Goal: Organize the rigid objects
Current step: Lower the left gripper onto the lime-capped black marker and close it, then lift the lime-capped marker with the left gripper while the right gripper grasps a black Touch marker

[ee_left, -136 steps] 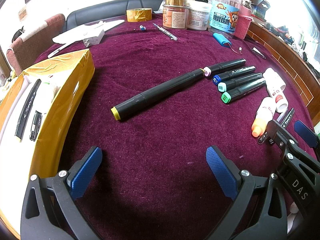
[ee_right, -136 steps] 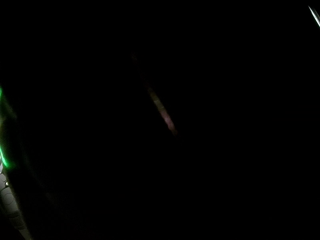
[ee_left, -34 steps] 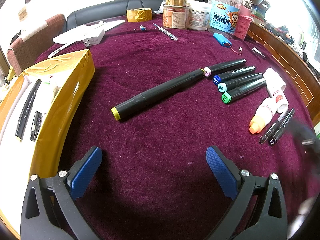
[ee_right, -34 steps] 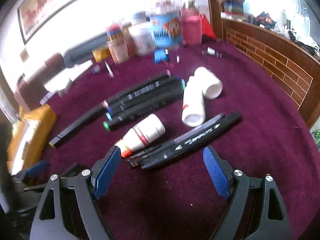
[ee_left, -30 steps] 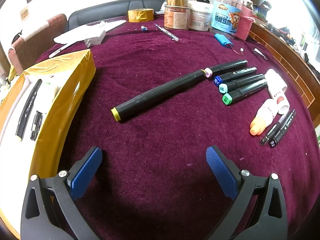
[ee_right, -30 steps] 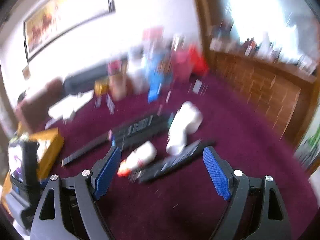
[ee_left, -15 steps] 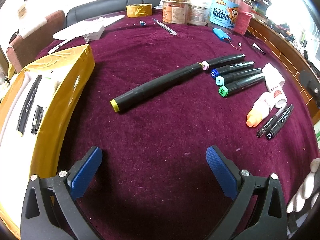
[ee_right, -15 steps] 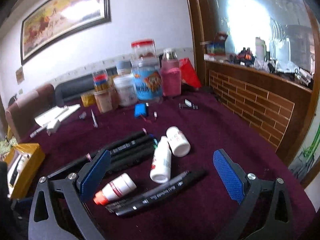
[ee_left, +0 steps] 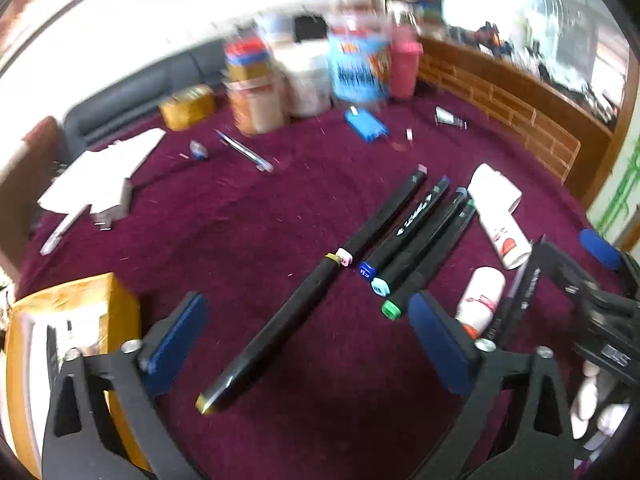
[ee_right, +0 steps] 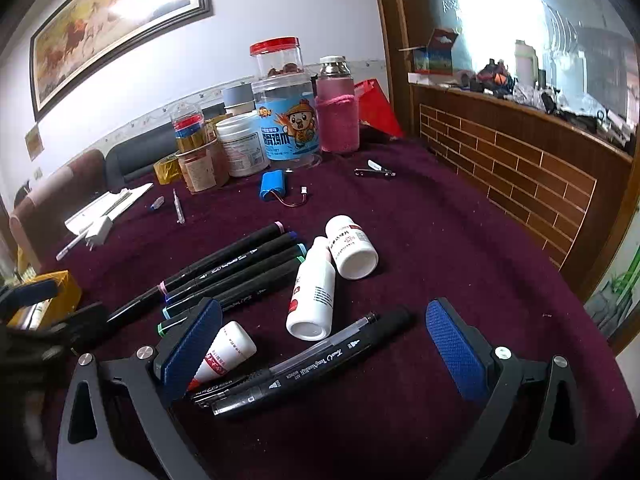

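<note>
My left gripper [ee_left: 304, 344] has jaws wide, just been closing a bit, holding nothing; the long black marker [ee_left: 276, 328] lies on the purple cloth [ee_left: 248, 220] between the pads, untouched. My right gripper [ee_right: 324, 344] is wide open and empty, just been opening, over two black pens [ee_right: 316, 364] lying together. A small white bottle [ee_right: 226, 350] sits at its 9 o'clock. The yellow box [ee_left: 80, 300] sits at 9 o'clock of the left gripper.
</note>
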Demonstrator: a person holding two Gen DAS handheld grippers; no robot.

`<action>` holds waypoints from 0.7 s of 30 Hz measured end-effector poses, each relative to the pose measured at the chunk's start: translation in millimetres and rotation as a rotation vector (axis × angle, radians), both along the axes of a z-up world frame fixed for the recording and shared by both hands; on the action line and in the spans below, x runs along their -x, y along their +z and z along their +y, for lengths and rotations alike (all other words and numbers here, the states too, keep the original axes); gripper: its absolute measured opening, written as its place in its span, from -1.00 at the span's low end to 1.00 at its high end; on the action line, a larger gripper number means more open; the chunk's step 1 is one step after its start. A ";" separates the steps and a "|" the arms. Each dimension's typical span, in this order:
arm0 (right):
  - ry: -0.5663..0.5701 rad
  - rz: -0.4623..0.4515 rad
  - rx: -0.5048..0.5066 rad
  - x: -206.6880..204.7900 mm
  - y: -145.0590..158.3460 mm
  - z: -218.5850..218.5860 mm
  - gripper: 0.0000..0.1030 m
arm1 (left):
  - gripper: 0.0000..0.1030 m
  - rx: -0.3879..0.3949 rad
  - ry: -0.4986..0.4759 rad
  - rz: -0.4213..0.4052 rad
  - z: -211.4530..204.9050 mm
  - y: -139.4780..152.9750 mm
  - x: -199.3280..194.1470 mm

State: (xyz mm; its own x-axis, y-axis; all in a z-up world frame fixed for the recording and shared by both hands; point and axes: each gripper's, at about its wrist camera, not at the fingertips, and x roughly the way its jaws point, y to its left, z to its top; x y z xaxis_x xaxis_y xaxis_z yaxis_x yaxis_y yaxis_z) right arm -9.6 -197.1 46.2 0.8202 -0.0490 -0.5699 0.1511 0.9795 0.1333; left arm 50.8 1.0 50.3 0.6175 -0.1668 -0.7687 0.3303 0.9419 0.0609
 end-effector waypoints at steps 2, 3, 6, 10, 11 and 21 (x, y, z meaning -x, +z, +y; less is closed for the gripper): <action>0.001 0.008 -0.012 -0.6 -1.0 -1.9 0.95 | 0.78 -0.046 -0.027 0.019 -1.9 -11.4 -11.3; 0.001 0.012 -0.015 -0.9 -1.4 -2.0 0.95 | 0.78 -0.074 -0.035 0.018 -2.0 -17.1 -12.4; 0.013 0.018 -0.013 -1.7 -1.8 -0.2 0.95 | 0.67 -0.093 -0.032 0.075 1.8 -37.4 -10.9; 0.020 0.029 0.005 -2.5 -2.9 3.7 0.95 | -0.74 0.021 -0.035 0.148 11.4 -31.8 -7.2; 0.020 0.029 0.007 -2.2 -2.9 3.9 0.95 | -0.77 0.015 -0.034 0.153 11.2 -31.1 -3.1; 0.010 0.047 0.005 -4.5 -5.4 2.8 0.95 | -0.49 0.062 -0.020 0.145 -1.1 -33.0 27.3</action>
